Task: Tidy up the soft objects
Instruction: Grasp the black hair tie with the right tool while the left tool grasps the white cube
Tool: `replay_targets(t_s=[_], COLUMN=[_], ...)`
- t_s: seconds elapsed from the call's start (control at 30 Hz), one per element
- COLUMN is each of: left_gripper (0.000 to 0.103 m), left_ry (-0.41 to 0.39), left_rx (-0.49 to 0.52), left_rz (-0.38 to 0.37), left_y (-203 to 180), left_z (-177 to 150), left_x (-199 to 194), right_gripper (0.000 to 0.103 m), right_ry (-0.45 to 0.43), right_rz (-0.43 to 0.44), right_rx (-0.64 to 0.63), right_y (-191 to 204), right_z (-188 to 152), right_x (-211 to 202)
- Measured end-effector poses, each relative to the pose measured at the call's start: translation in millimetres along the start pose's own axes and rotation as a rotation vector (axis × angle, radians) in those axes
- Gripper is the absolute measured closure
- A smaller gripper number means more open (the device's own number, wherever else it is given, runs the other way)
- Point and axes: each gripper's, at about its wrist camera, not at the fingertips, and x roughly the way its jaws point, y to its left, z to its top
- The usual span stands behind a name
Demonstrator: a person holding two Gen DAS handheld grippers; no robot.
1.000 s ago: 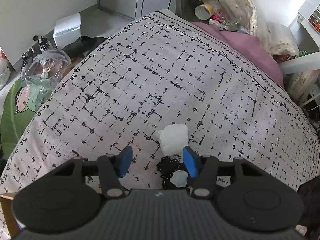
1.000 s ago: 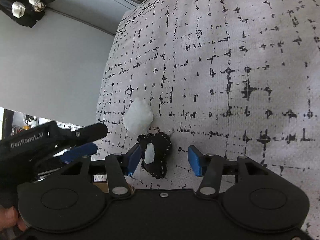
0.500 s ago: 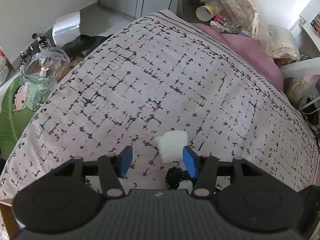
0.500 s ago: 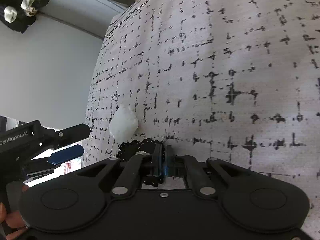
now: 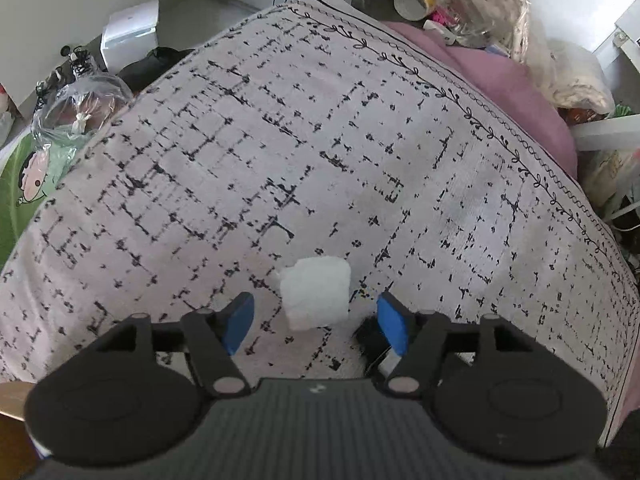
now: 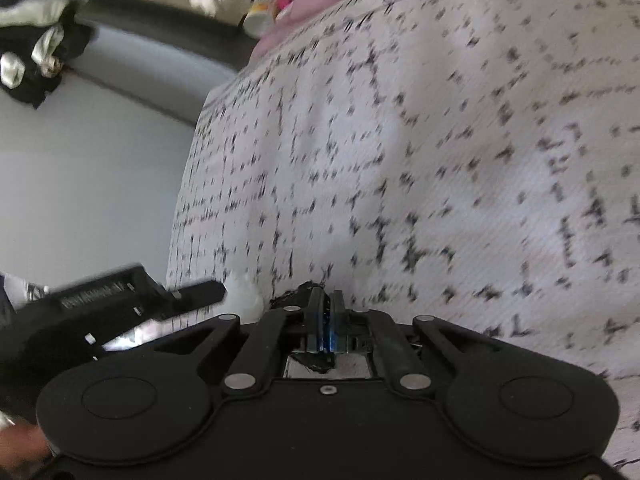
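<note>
A white soft pad (image 5: 315,292) lies on the patterned bed cover (image 5: 320,140), between the fingers of my open left gripper (image 5: 316,322), which hovers around it. A black lace-edged soft piece (image 5: 370,340) shows partly behind the left gripper's right finger. In the right wrist view my right gripper (image 6: 327,320) is shut on that black piece (image 6: 298,298), lifted slightly off the cover (image 6: 440,160). The white pad (image 6: 244,294) and the left gripper (image 6: 120,300) show at its left. That view is blurred.
Beyond the bed's far edge are a pink pillow (image 5: 512,80), bottles and bags (image 5: 460,4). On the floor at left lie a white box (image 5: 128,32) and a clear plastic bag (image 5: 84,104). A black and white plush (image 6: 36,32) sits at the upper left.
My right gripper closed on the black piece and began to pull it away. My left gripper moved so the white pad lies between its open fingers.
</note>
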Motion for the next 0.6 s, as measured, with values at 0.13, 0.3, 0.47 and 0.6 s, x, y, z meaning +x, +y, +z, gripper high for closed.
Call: replay_targets(t_s=[0.13, 0.3, 0.47, 0.6], left_gripper=[0.033, 0.034, 0.058, 0.060], left_ry=[-0.001, -0.043, -0.029, -0.032], left_rx=[-0.013, -0.036, -0.034, -0.031], left_rz=[0.019, 0.059, 0.054, 0.055], left_y=[-4, -5, -5, -4], left_z=[-1, -2, -2, -3], left_x=[12, 19, 28, 31], right_gripper=[0.100, 0.073, 0.056, 0.055], right_ry=[-0.050, -0.013, -0.010, -0.011], right_rz=[-0.034, 0.036, 0.010, -0.027], right_rx=[0.018, 0.068, 0.016, -0.093], right_y=[-5, -10, -4, 11], right_z=[5, 11, 9, 1], right_x=[-7, -2, 8, 17])
